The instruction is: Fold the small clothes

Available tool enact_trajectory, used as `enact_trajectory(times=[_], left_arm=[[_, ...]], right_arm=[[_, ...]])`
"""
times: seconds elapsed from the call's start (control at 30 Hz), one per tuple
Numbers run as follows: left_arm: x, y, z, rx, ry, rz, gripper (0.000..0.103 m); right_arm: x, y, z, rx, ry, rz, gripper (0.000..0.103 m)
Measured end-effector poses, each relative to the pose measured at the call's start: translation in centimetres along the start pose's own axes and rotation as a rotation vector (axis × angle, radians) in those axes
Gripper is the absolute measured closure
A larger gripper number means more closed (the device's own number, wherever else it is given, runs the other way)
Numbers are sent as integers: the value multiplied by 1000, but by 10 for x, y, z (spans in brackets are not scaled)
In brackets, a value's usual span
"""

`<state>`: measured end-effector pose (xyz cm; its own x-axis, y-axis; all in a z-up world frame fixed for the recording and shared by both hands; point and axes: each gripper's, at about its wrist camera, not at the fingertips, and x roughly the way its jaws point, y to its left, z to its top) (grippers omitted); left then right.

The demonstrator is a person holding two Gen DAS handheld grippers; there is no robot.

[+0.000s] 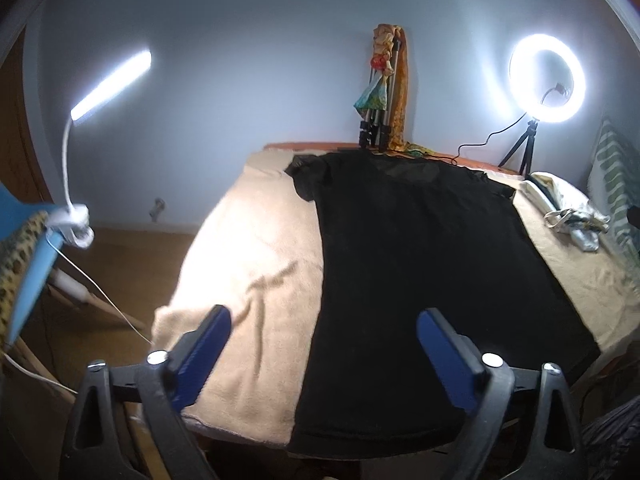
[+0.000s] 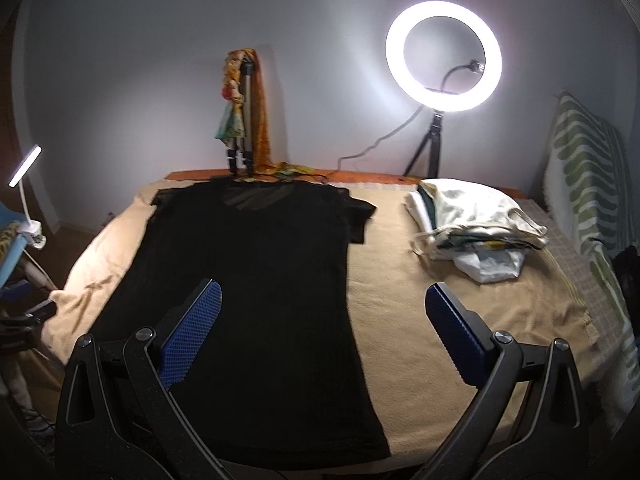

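Black T-shirt [image 1: 420,280] spread flat on bed [image 1: 256,248], long axis near-to-far edge; left gripper [image 1: 324,340] & right gripper [image 2: 324,316] released, straddling hem sides.

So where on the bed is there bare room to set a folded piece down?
Bare beige blanket lies between the black shirt and the pile of light clothes, and a strip lies left of the shirt. The far right, around that pile, is crowded.
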<state>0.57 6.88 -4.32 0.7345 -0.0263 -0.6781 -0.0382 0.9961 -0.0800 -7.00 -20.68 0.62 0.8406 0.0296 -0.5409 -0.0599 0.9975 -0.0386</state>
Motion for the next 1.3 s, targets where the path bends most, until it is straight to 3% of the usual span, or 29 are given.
enact_trajectory(times=[0.27,0.4,0.57,0.77,1.17,1.3], left_arm=[[14,20,-17,-39,58,-11,34],[23,22,-33,-59,116,-42,40],[36,25,-52,-65,176,-41,50],[52,33,-61,-119,238,-102,60],[68,36,-60,-151,286,-191,73],[72,37,-58,-147,277,-214,88]], right_arm=[[4,31,55,-84,-69,163,0],[21,59,87,-142,-94,220,9],[67,97,120,-133,0,364,21],[133,147,141,-113,124,474,23],[269,253,144,-158,316,507,27],[312,286,135,-186,369,502,27]])
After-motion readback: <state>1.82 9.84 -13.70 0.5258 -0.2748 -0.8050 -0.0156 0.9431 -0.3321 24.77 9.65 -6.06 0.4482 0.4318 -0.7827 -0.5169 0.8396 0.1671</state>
